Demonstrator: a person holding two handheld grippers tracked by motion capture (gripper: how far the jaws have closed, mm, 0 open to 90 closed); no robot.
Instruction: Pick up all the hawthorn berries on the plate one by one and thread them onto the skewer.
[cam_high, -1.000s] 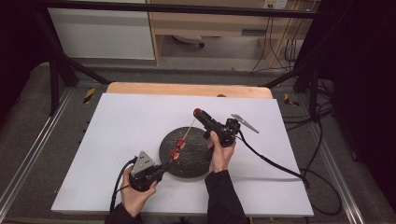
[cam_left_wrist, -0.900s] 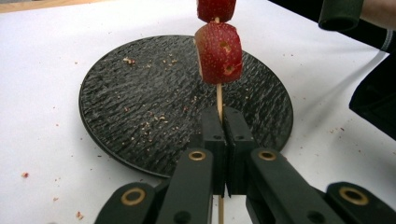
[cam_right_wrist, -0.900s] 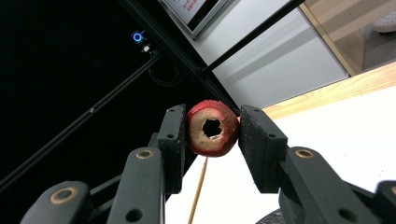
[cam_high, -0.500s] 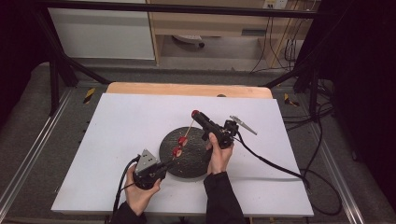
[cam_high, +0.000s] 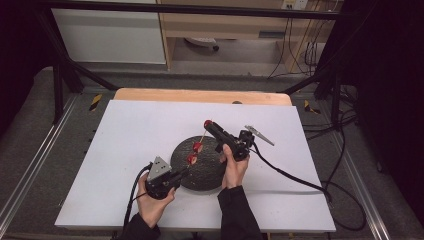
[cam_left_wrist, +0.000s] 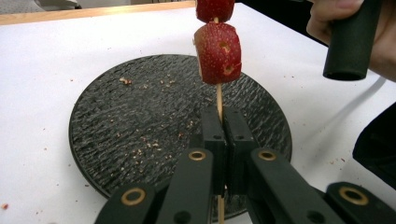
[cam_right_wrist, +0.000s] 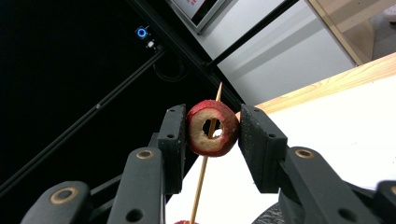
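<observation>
A thin wooden skewer (cam_left_wrist: 219, 100) rises from my left gripper (cam_left_wrist: 219, 116), whose jaws are shut on its lower end above the black slate plate (cam_left_wrist: 135, 121). Two red fruit pieces (cam_left_wrist: 218, 53) are threaded on it. In the high view the skewer (cam_high: 202, 137) slants from the left gripper (cam_high: 182, 172) up to the right gripper (cam_high: 209, 125). My right gripper (cam_right_wrist: 212, 126) is shut on a cored red fruit ring (cam_right_wrist: 223, 133). The skewer (cam_right_wrist: 201, 175) runs through the ring's hole, and its tip pokes out beyond.
The round plate (cam_high: 210, 172) lies mid-table on a white sheet (cam_high: 135, 130) and carries crumbs (cam_left_wrist: 140, 149). A wooden table edge (cam_high: 200, 95) runs along the far side. A black cable (cam_high: 295, 177) trails right from the right gripper. Metal rails flank the table.
The left gripper has edged slightly toward the plate with the skewer. The right gripper and its fruit ring have stayed in place.
</observation>
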